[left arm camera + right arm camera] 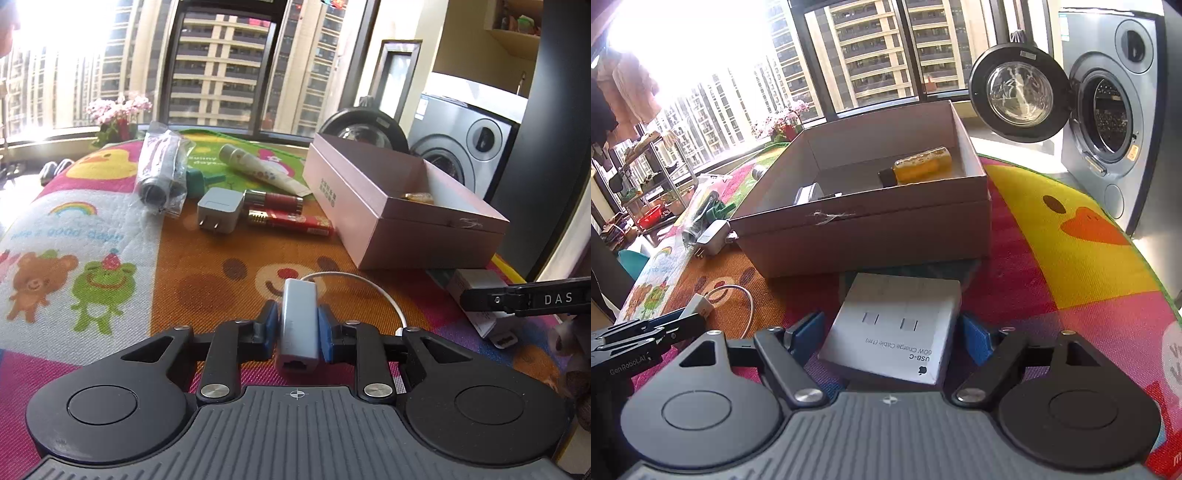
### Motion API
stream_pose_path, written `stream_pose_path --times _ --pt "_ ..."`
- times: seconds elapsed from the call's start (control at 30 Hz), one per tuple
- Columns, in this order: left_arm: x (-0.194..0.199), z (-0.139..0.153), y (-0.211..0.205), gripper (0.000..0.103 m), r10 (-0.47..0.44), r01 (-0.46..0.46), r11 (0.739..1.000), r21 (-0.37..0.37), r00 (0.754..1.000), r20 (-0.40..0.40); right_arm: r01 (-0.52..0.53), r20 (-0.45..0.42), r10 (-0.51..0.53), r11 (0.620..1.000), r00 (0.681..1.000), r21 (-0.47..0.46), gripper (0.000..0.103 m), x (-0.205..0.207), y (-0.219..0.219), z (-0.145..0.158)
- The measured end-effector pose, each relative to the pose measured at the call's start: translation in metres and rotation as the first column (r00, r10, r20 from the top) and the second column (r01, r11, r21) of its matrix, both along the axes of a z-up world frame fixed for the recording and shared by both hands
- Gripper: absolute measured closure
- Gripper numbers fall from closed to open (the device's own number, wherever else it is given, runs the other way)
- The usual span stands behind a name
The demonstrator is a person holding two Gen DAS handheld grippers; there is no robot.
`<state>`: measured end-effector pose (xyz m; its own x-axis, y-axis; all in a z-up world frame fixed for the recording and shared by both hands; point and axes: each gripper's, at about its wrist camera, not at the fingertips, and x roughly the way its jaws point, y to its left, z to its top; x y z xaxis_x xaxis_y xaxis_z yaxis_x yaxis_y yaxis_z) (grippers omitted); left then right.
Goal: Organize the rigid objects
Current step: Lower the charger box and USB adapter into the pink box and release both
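Between the left gripper's [298, 325] blue pads sits a clamped white cable adapter [298, 321], while the right gripper [895, 334] straddles, wide and apparently not pressing, the USB-C cable box [897, 325], which it must squeeze next, both likely bound for the pink box [871, 229] just ahead.

Bright daylight from windows [221, 66], blown-out glare upper left, fisheye bending at edges, sharp centre

A white adapter [298, 325] with a looped cable is sitting upright in the jaws. A white cable box [897, 326] is lying flat against the open pink box [871, 229].
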<state>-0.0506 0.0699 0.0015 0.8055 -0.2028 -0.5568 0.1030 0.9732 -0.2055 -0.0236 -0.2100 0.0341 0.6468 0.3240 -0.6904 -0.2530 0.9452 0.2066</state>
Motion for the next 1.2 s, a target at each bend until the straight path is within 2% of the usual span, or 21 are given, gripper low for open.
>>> stream_pose_path --times 0.1,0.13,0.2,0.3,0.37,0.47,0.53,0.6,0.7,0.77,0.87,0.93,1.03,1.1,1.2 --pt "-0.005 -0.001 0.000 0.077 0.004 -0.004 1.000 -0.003 1.000 0.012 -0.053 0.070 0.065 0.987 0.995 -0.153 0.022 -0.002 0.028 -0.006" --pt "-0.005 0.000 -0.001 0.077 0.002 -0.002 1.000 0.005 1.000 0.012 -0.054 0.095 0.071 0.984 0.993 -0.170 0.022 -0.004 0.032 -0.007" --pt "-0.004 0.001 -0.003 0.077 -0.003 0.003 1.000 0.029 1.000 0.008 -0.069 0.104 0.088 0.981 0.991 -0.179 0.023 -0.005 0.035 -0.006" --pt "0.002 0.004 -0.012 0.077 -0.028 0.029 0.994 0.107 1.000 -0.005 -0.096 0.085 0.110 0.984 0.990 -0.153 0.034 -0.008 0.032 -0.003" --pt "0.007 0.004 -0.017 0.077 -0.040 0.041 0.988 0.146 0.999 -0.010 -0.123 0.077 0.136 0.980 0.988 -0.159 0.034 -0.014 0.031 -0.002" --pt "0.010 0.006 -0.019 0.078 -0.063 0.065 0.986 0.152 0.998 -0.016 -0.174 0.067 0.187 0.971 0.980 -0.161 0.034 -0.026 0.026 0.002" --pt "0.006 0.010 -0.019 0.078 -0.113 0.113 0.985 0.133 0.994 -0.009 -0.203 0.078 0.220 0.962 0.972 -0.181 0.034 -0.038 0.021 0.007" --pt "-0.002 0.019 -0.021 0.078 -0.146 0.141 0.981 0.135 0.989 0.023 -0.211 0.107 0.235 0.958 0.966 -0.197 0.034 -0.048 0.012 0.018" --pt "-0.009 0.052 -0.024 0.078 -0.190 0.175 0.975 0.134 0.975 0.112 -0.198 0.182 0.232 0.962 0.956 -0.187 0.034 -0.058 -0.005 0.043" --pt "-0.007 0.082 -0.029 0.078 -0.223 0.193 0.968 0.161 0.956 0.190 -0.166 0.264 0.204 0.973 0.943 -0.158 0.034 -0.058 -0.019 0.070" --pt "0.011 0.132 -0.042 0.078 -0.275 0.222 0.953 0.204 0.918 0.287 -0.126 0.381 0.175 0.981 0.908 -0.150 0.034 -0.051 -0.026 0.102" --pt "0.030 0.157 -0.050 0.078 -0.296 0.245 0.951 0.189 0.900 0.321 -0.101 0.447 0.164 0.982 0.879 -0.161 0.034 -0.042 -0.025 0.117" --pt "0.067 0.180 -0.063 0.078 -0.302 0.260 0.952 0.161 0.883 0.358 -0.093 0.478 0.154 0.984 0.865 -0.149 0.034 -0.015 -0.019 0.128" --pt "0.094 0.187 -0.071 0.078 -0.300 0.277 0.954 0.115 0.885 0.356 -0.094 0.471 0.150 0.986 0.869 -0.140 0.034 0.007 -0.012 0.130" --pt "0.139 0.178 -0.080 0.078 -0.295 0.292 0.955 0.052 0.914 0.278 -0.118 0.428 0.166 0.984 0.888 -0.135 0.034 0.044 0.001 0.122"
